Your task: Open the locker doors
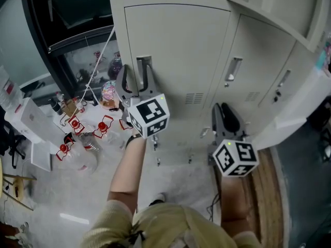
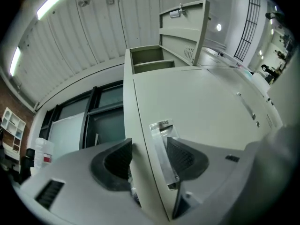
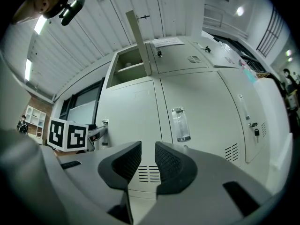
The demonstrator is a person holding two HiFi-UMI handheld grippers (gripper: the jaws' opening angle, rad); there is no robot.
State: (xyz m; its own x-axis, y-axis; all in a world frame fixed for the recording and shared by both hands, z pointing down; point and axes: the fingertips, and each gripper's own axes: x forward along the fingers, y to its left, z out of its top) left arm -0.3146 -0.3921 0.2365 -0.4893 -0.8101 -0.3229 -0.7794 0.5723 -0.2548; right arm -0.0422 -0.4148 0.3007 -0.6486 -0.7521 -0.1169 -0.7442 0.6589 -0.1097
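Grey lockers (image 1: 176,50) stand in front of me. My left gripper (image 1: 135,79) is at the left door's metal handle (image 1: 144,68). In the left gripper view the left gripper (image 2: 149,156) stands open, its jaws straddling the door's left edge. The handle (image 2: 161,146) lies between the jaws, close against the right pad (image 2: 183,156). My right gripper (image 1: 227,112) hangs lower, in front of the middle door (image 1: 258,61), below its handle (image 1: 232,71). In the right gripper view my right gripper (image 3: 148,158) shows only a narrow gap with nothing in it, and the handle (image 3: 180,124) is above it.
An upper locker door (image 3: 138,41) above the left one stands open. A third door with a handle (image 1: 283,79) is at the right. Bottles and red-tagged clutter (image 1: 77,133) and a white box (image 1: 26,120) lie on the floor at the left.
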